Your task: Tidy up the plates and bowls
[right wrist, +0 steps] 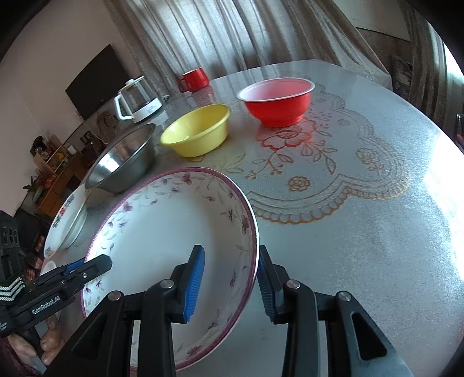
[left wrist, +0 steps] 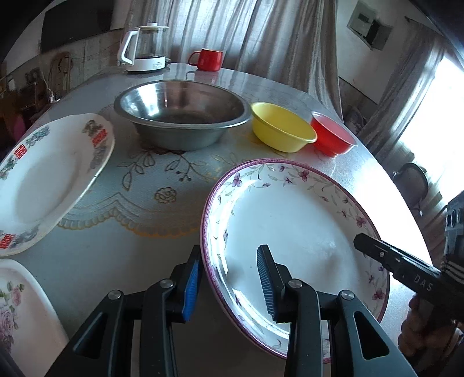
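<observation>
Straddling opposite rims of round glossy floral plate (left wrist: 293,232), ribbed blue fingers (left wrist: 192,285) of both grippers, spread.

1. A round grey bench (right wrist: 362,232) with a glossy top and a gold-and-red floral pattern fills the foreground.
2. Long beige pleated curtains (left wrist: 246,32) hang behind it at 12 o'clock.
3. Bright daylight pours through a window (left wrist: 435,121) at 3 o'clock, glaring on the bench.
4. A dark flat wall-mounted screen (right wrist: 92,79) sits on the pale wall at 10 o'clock.
5. A cluttered wooden shelf unit (right wrist: 55,171) stands at 9 o'clock.
6. A grey wall box (left wrist: 369,27) hangs at 1 o'clock.
</observation>
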